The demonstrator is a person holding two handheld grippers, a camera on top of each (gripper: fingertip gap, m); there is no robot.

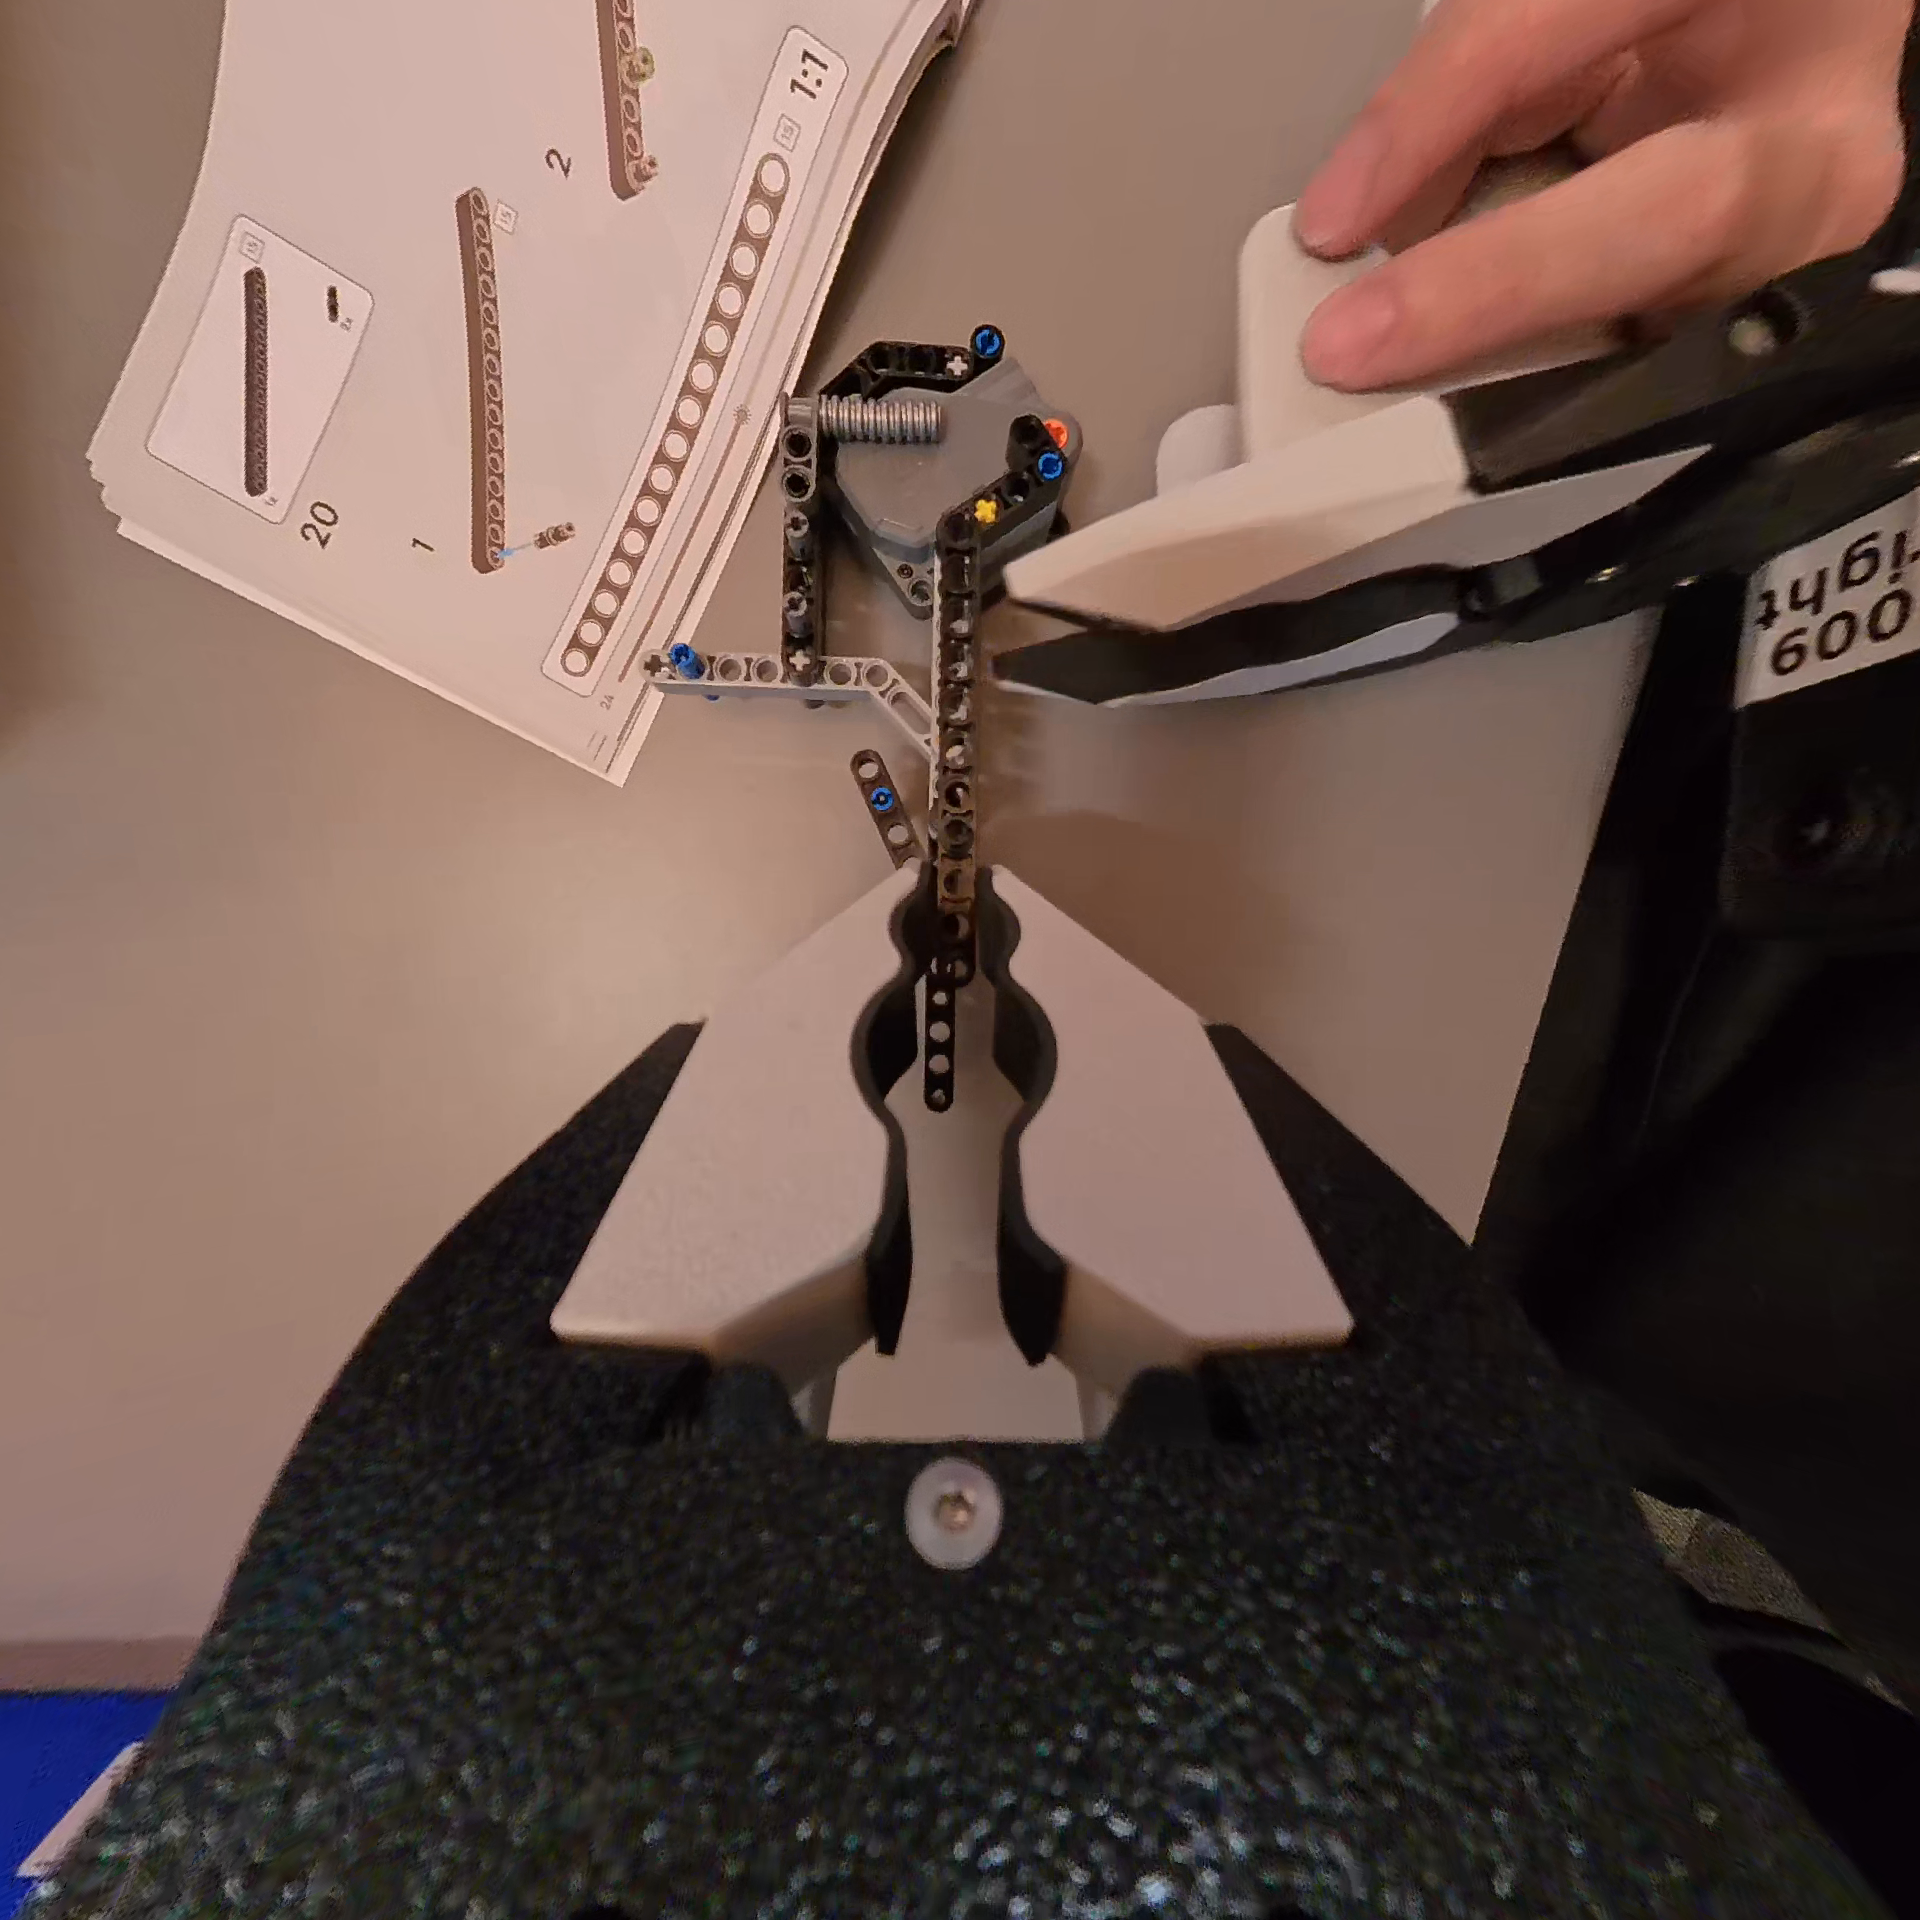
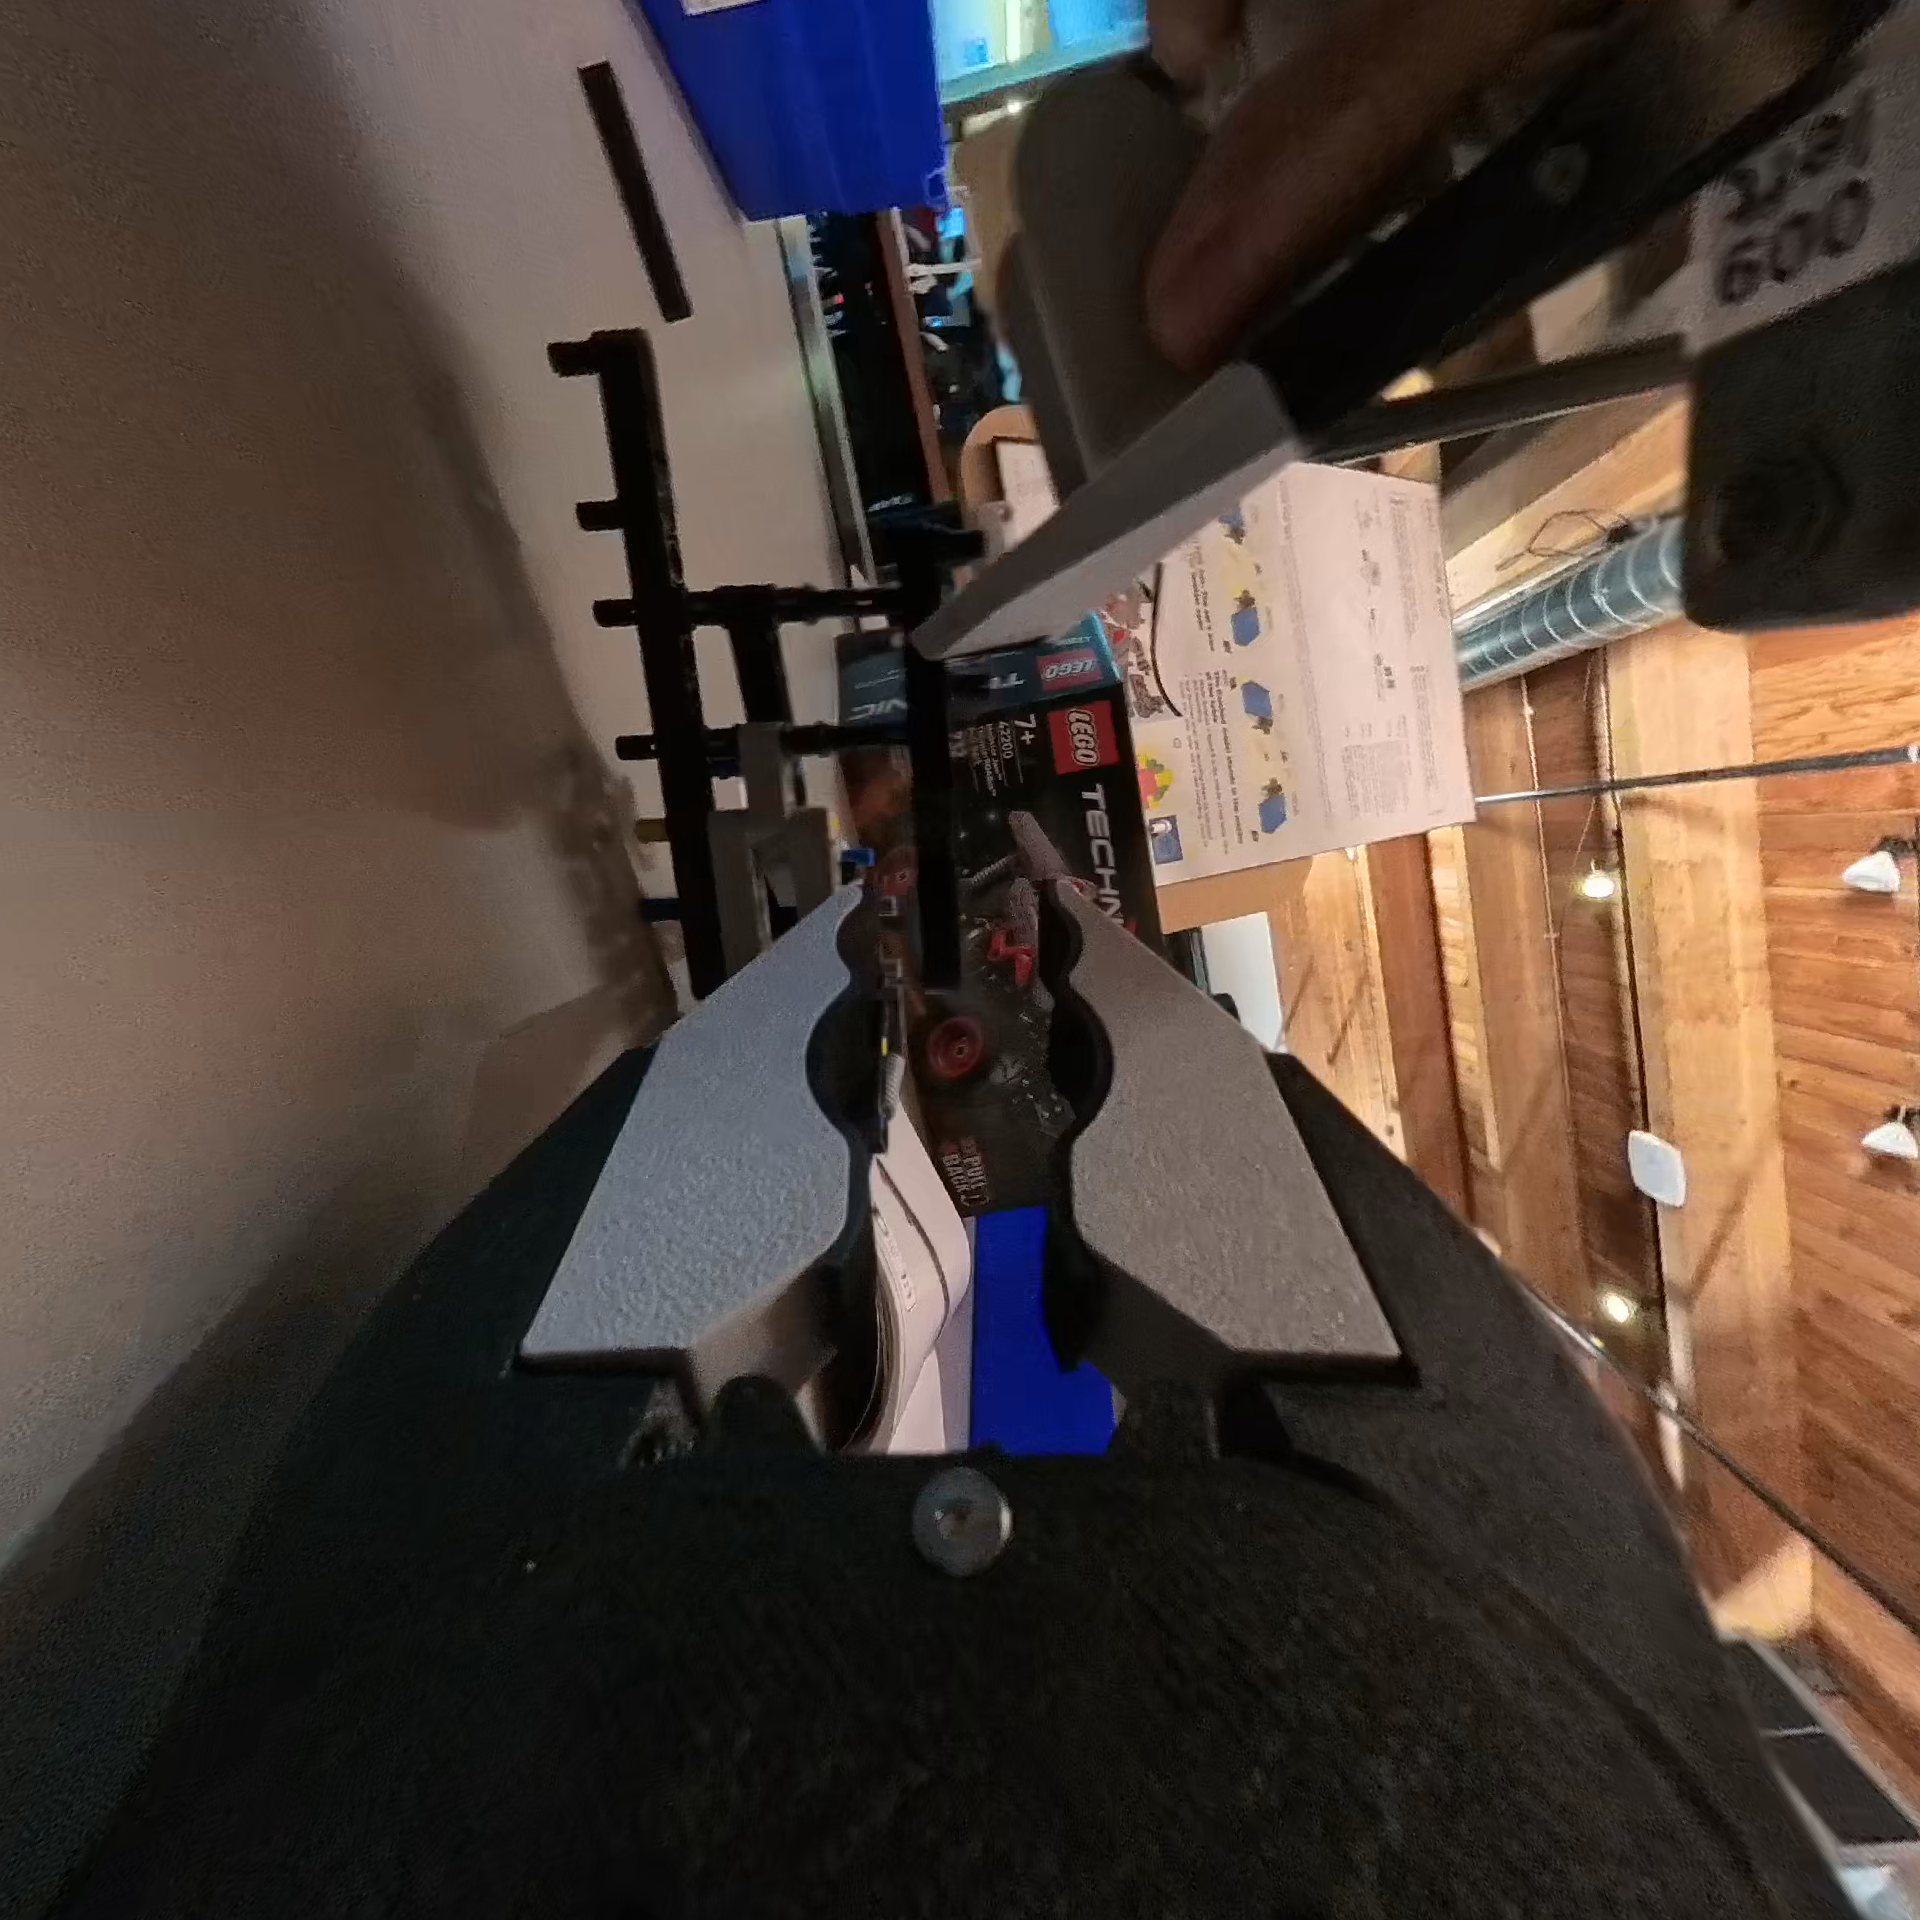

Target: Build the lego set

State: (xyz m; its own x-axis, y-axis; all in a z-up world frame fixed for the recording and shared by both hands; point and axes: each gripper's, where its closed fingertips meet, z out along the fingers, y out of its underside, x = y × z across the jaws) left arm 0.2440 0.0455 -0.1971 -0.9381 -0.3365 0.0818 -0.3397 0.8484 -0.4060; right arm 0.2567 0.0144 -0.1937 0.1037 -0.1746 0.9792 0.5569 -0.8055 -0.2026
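Seen from the left wrist camera, the left gripper [image 1: 948, 904] points forward over a pale beige table [image 1: 312, 1039]. Its two grey fingers are closed at their tips around a long black beam [image 1: 954, 748] full of round holes, which runs straight ahead from between the fingertips; a thinner black strip [image 1: 939, 1049] extends back into the gap between the fingers.

The far end of the beam joins a partly built lego assembly [image 1: 914, 468] lying ahead of the tool — a dark grey body with a silver spring [image 1: 883, 423], blue pins and a yellow one. A light grey angled beam [image 1: 790, 670] sticks out to the left of it, and a short black beam [image 1: 883, 805] with a blue pin lies loose just left of the long beam.

Ahead and to the left, an open instruction booklet [image 1: 416, 312] rests on the table.

From the right, the right gripper [image 1: 1003, 634] reaches in, held by a hand [image 1: 1558, 177]. Its fingertips sit at the side of the long beam, slightly parted; whether they pinch it cannot be told from here.

The right wrist camera, turned sideways, shows its own fingers with a gap between them and the black beam [image 2: 930, 810] edge-on at the tips. Contact is unclear. Beyond stands a dark lego box [image 2: 1039, 831] and a printed sheet [image 2: 1309, 675].
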